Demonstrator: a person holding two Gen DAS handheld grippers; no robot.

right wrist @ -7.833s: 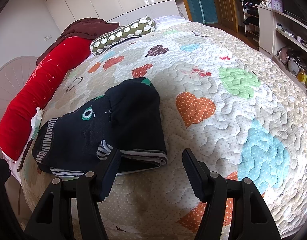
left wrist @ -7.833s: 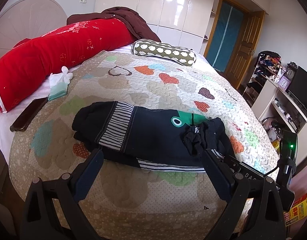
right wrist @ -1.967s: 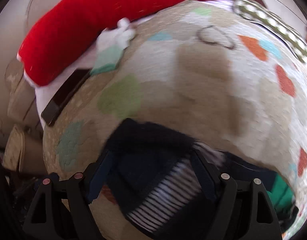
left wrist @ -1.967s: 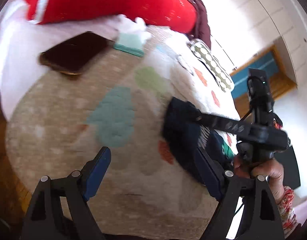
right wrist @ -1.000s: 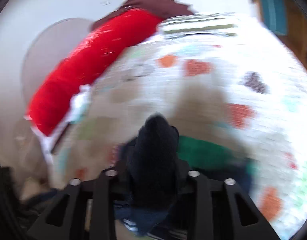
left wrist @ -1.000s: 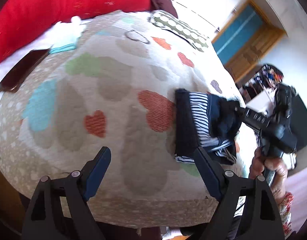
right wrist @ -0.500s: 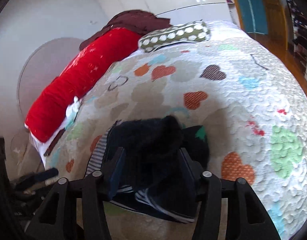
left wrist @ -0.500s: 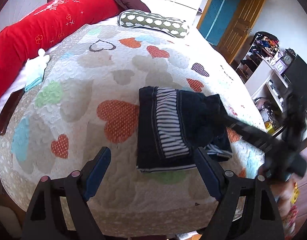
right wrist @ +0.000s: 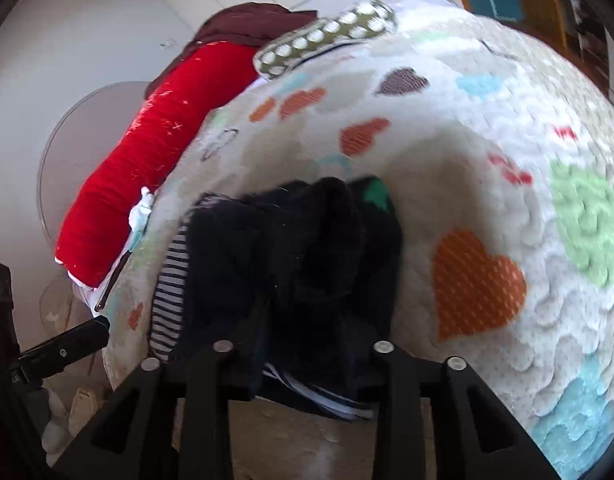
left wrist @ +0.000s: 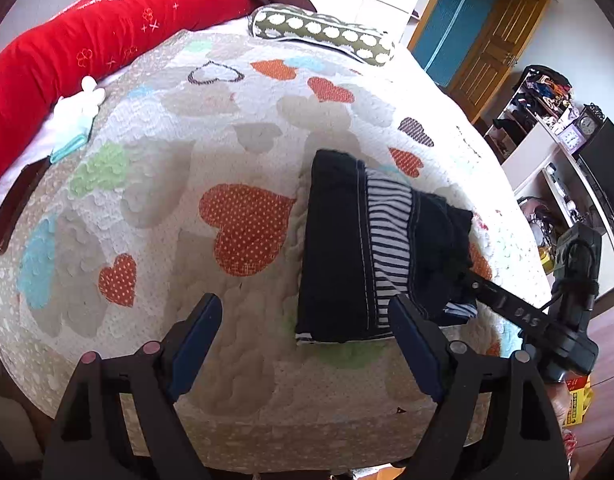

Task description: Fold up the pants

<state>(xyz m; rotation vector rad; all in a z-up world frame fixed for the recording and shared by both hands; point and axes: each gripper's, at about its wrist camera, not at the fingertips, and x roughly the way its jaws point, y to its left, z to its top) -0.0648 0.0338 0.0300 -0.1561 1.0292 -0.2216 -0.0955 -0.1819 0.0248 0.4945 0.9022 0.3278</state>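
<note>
The dark navy pants (left wrist: 347,248) with a striped band lie folded into a compact stack on the heart-patterned quilt (left wrist: 179,128). My left gripper (left wrist: 307,340) is open and empty, hovering in front of the stack's near left corner. My right gripper (left wrist: 473,276) reaches in from the right and is shut on the pants' right end. In the right wrist view the dark fabric (right wrist: 315,248) is bunched between the jaws of the right gripper (right wrist: 303,356), whose fingertips are hidden in the cloth.
A red bolster pillow (left wrist: 87,40) and a green dotted pillow (left wrist: 323,32) lie at the head of the bed. A dark phone (left wrist: 15,204) and a folded white-and-teal cloth (left wrist: 73,120) sit at the left edge. Shelves and a door stand at right.
The right gripper has closed on the right end of the folded pants. The left gripper has drawn slightly nearer the stack and stays open.
</note>
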